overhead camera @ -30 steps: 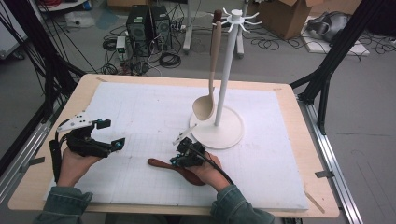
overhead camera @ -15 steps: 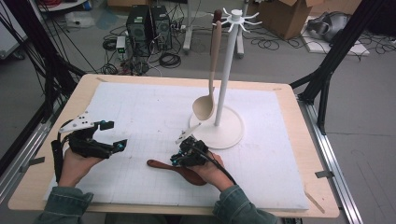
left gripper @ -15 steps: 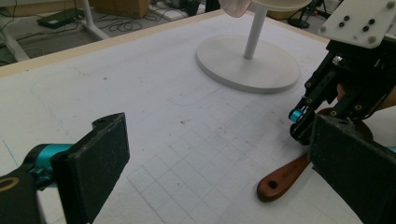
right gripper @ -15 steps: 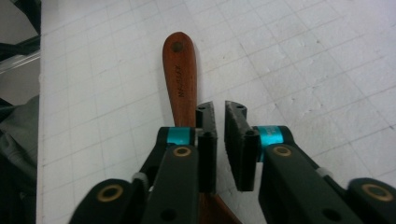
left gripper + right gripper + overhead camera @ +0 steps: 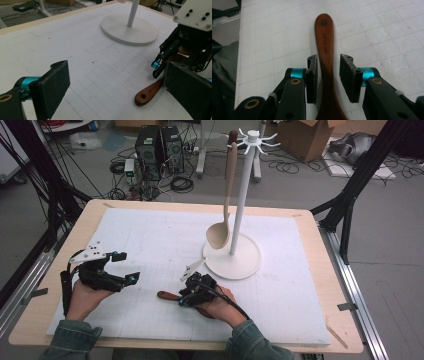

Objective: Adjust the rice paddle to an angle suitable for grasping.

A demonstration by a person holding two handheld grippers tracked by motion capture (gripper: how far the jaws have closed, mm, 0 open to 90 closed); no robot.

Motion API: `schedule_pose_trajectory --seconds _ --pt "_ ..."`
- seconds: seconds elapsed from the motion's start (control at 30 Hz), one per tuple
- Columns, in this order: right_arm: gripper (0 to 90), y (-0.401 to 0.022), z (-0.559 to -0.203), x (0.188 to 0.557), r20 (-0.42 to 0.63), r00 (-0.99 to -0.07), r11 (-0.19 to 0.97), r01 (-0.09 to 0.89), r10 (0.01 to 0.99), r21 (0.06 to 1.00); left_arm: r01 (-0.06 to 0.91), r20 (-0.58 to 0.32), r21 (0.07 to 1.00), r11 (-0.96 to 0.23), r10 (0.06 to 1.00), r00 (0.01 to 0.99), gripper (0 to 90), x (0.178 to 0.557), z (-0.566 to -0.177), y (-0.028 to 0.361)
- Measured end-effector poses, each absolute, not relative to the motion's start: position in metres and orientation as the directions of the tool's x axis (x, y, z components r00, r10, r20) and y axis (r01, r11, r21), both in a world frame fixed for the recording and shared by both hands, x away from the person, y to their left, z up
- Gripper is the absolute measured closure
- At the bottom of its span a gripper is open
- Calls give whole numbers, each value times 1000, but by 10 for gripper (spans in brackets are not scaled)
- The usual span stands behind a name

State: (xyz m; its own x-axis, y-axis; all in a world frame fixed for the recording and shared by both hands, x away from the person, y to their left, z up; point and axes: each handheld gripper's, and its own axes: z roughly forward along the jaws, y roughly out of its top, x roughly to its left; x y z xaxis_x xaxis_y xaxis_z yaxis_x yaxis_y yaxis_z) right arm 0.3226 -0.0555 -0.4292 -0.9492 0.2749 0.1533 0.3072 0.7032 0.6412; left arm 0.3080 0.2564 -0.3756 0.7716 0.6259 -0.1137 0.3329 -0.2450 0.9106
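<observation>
A pale wooden bench [image 5: 310, 222] carries a white gridded mat [image 5: 150, 240] that covers most of its top. Black metal frame struts [image 5: 360, 180] rise at its right and left corners. Behind it the grey floor [image 5: 390, 245] is strewn with black cables [image 5: 185, 182]. Two dark computer towers [image 5: 160, 145] stand on the floor at the far side, and a brown cardboard box [image 5: 300, 135] sits farther right. The light is even and soft.
</observation>
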Motion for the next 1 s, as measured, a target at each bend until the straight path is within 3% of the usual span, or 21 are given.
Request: schedule_pose_trajectory --seconds 0.2,0.47,1.0 --pt "736 -46 -433 320 102 -963 741 257 248 620 334 -115 910 -245 625 772 70 308 -376 257" --pt "743 -43 -428 319 51 -976 792 203 212 576 337 -120 910 -240 627 770 70 308 -376 258" --pt "771 -48 -428 319 39 -981 804 179 191 567 338 -116 907 -251 623 774 71 308 -377 255"
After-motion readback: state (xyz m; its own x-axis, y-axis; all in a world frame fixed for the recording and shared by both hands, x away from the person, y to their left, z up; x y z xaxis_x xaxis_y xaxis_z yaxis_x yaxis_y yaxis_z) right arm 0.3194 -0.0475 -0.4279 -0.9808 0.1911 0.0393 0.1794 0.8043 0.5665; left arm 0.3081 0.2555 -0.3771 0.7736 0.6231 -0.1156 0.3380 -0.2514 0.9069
